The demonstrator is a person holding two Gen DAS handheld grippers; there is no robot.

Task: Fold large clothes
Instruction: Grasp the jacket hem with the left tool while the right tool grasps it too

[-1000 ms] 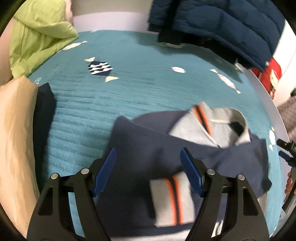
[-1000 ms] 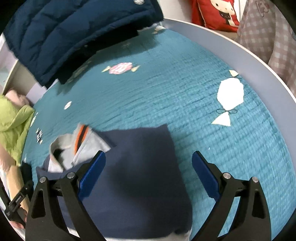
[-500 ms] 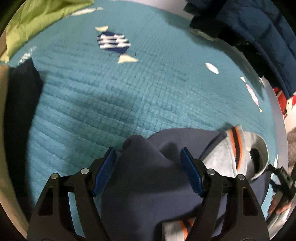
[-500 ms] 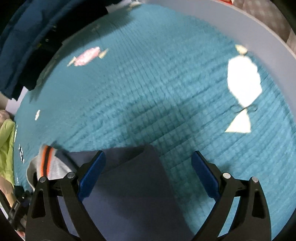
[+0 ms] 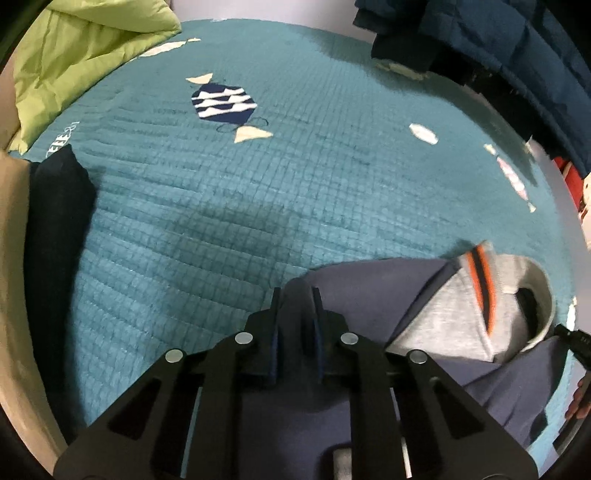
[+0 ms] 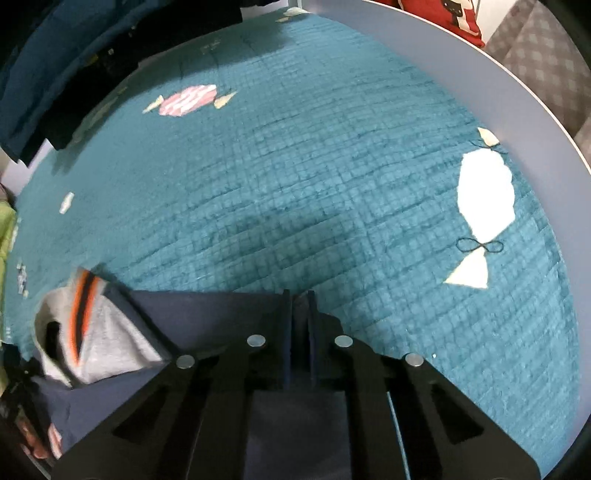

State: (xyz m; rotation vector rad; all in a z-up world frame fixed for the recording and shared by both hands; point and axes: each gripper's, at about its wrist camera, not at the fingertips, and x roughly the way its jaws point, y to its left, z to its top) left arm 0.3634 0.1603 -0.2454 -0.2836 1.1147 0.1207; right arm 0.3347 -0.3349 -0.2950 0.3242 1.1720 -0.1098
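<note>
A navy sweatshirt (image 5: 369,288) with a grey collar and orange stripes (image 5: 480,291) lies on the teal quilt (image 5: 258,177). My left gripper (image 5: 295,295) is shut on the sweatshirt's far left corner. In the right wrist view the same sweatshirt (image 6: 207,314) shows with its grey collar (image 6: 99,332) at the left. My right gripper (image 6: 299,299) is shut on the sweatshirt's far right corner. Both pinch a fold of navy cloth between the pads.
A green duvet (image 5: 85,55) lies at the far left, with a dark folded garment (image 5: 55,221) beside it. A dark blue puffer jacket (image 5: 498,44) hangs over the far edge. The bed's grey rim (image 6: 498,81) curves at the right, with a red cushion (image 6: 454,14) beyond.
Both grippers went from wide open above the sweatshirt to shut on its far corners. They moved down and forward to the garment's far edge.
</note>
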